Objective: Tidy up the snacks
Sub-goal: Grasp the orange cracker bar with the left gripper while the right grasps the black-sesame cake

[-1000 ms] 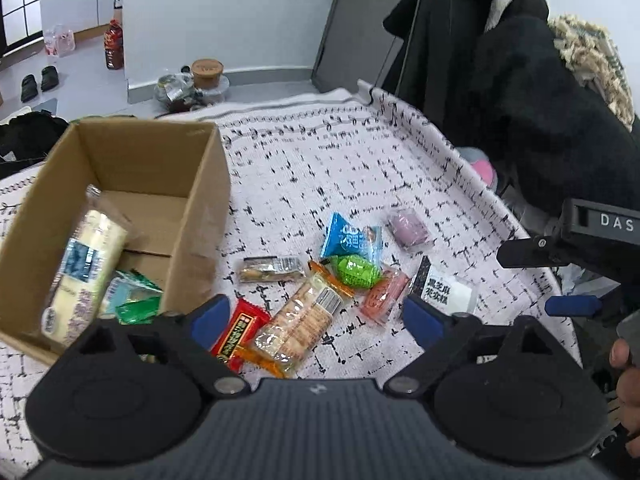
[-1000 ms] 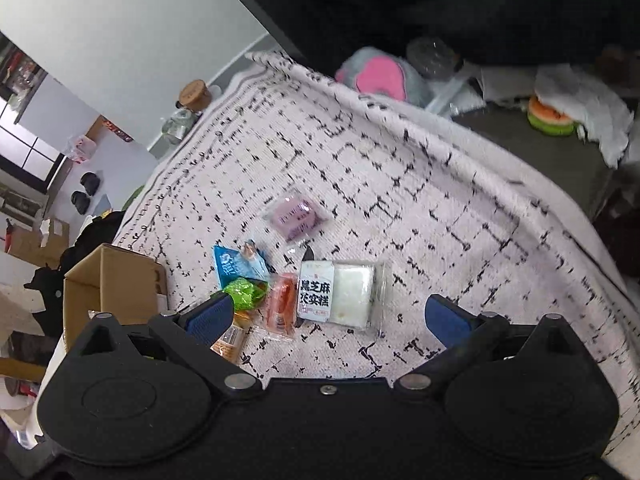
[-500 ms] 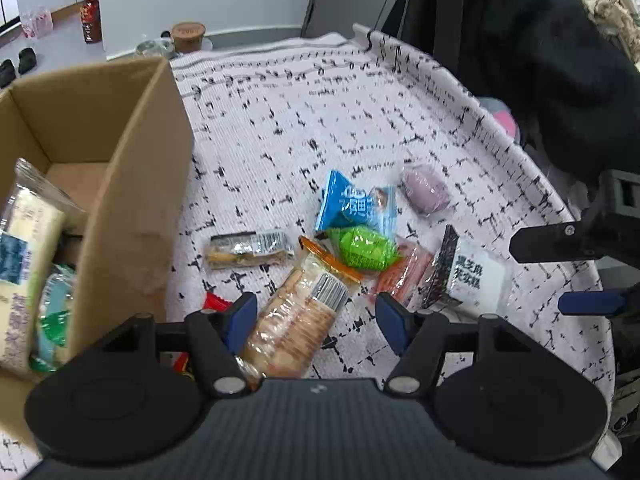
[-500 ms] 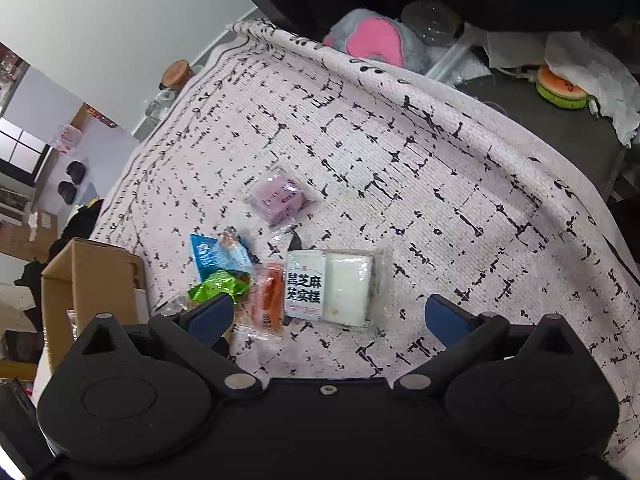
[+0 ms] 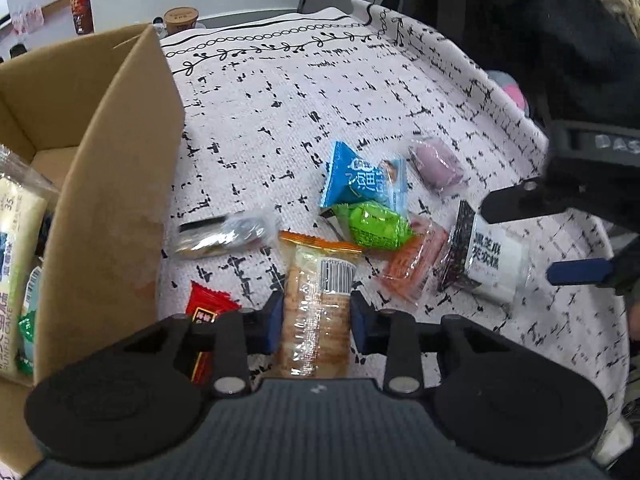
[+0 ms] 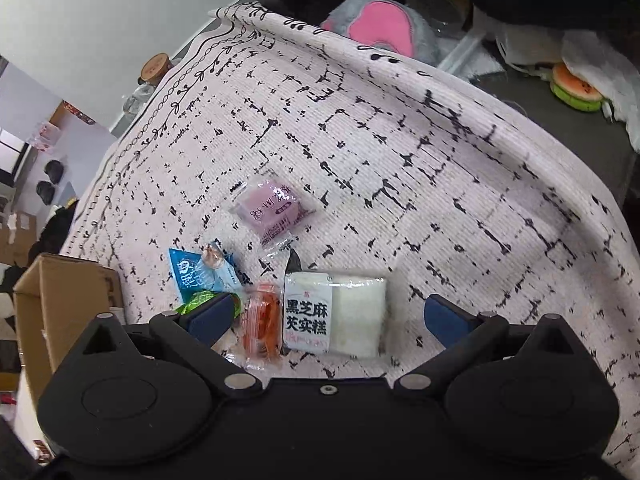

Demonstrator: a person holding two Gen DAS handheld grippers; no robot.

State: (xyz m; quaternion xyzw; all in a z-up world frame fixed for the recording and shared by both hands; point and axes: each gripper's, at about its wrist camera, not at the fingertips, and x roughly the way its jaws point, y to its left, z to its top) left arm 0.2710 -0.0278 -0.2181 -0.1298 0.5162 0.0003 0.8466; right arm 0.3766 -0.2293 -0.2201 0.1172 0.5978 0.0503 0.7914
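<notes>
We see a patterned cloth (image 6: 400, 152), a pink-and-grey plush toy (image 6: 376, 28), and a cork-lidded jar (image 6: 154, 68) beyond it.

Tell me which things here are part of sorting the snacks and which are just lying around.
For the job:
clear cracker pack with orange end, gripped by left tongs
brown cardboard box
white sesame cake pack
blue triangular packet
green wrapped candy

Lying about:
grey and pink plush toy
cork-lidded glass jar
</notes>
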